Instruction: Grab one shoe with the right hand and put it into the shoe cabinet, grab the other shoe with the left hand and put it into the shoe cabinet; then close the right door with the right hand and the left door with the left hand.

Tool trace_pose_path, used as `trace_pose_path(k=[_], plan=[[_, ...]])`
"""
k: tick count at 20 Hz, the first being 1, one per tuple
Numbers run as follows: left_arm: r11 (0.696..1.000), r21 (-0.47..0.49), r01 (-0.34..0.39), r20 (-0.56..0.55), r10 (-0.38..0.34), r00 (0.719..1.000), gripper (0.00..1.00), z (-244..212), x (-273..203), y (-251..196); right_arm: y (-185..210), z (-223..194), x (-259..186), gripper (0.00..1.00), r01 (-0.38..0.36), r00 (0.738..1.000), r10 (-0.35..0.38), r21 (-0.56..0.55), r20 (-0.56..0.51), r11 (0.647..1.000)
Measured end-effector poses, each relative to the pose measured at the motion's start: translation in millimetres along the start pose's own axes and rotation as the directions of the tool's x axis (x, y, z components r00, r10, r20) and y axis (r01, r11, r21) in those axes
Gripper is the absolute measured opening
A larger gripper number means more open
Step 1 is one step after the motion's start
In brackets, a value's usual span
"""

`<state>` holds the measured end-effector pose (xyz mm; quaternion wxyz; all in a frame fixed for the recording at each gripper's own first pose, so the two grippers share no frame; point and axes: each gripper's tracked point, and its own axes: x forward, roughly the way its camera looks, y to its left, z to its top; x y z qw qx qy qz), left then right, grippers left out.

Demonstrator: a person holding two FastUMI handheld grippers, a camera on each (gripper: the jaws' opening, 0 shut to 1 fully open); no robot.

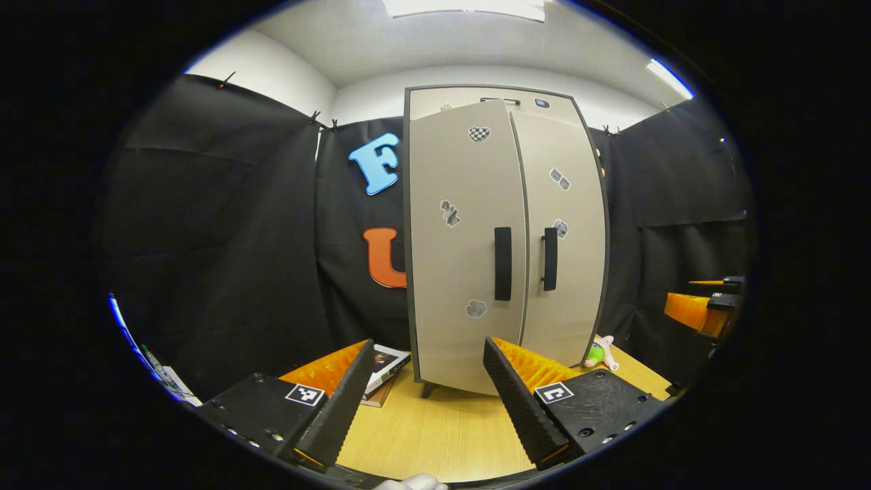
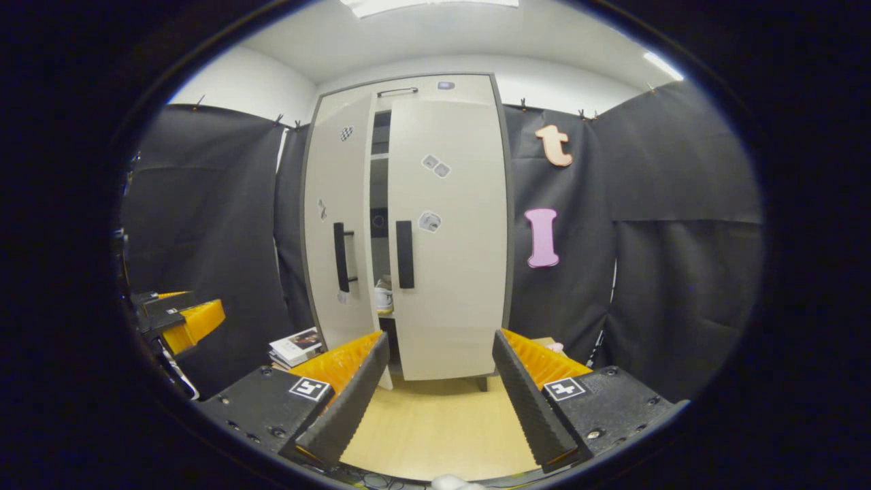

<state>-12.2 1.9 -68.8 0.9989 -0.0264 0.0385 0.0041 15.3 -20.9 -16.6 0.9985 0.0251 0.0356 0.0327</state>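
Before the flat-panelled shoe cabinet [image 2: 408,224] — doors ajar — both ribbed tongs [image 1: 429,401] [image 2: 439,401] gape, holding nothing.

Shoe cabinet [image 2: 408,224] – tall, beige w/ dark trim, upright on the wooden table. Right door [image 2: 449,231] nearly shut, left door [image 2: 340,224] ajar – a white shoe [image 2: 383,297] shows thru the gap, on an inner shelf
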Motion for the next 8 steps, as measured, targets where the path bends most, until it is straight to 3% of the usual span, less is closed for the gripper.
trace_pose_path(k=[8], plan=[[0.999, 0.017, 0.034, -0.022, -0.034, 0.999, 1.0, -4, 2, -18, -10, -6, -2, 0.99, 0.024, 1.0, -0.024, -0.005, -0.009, 1.0]])
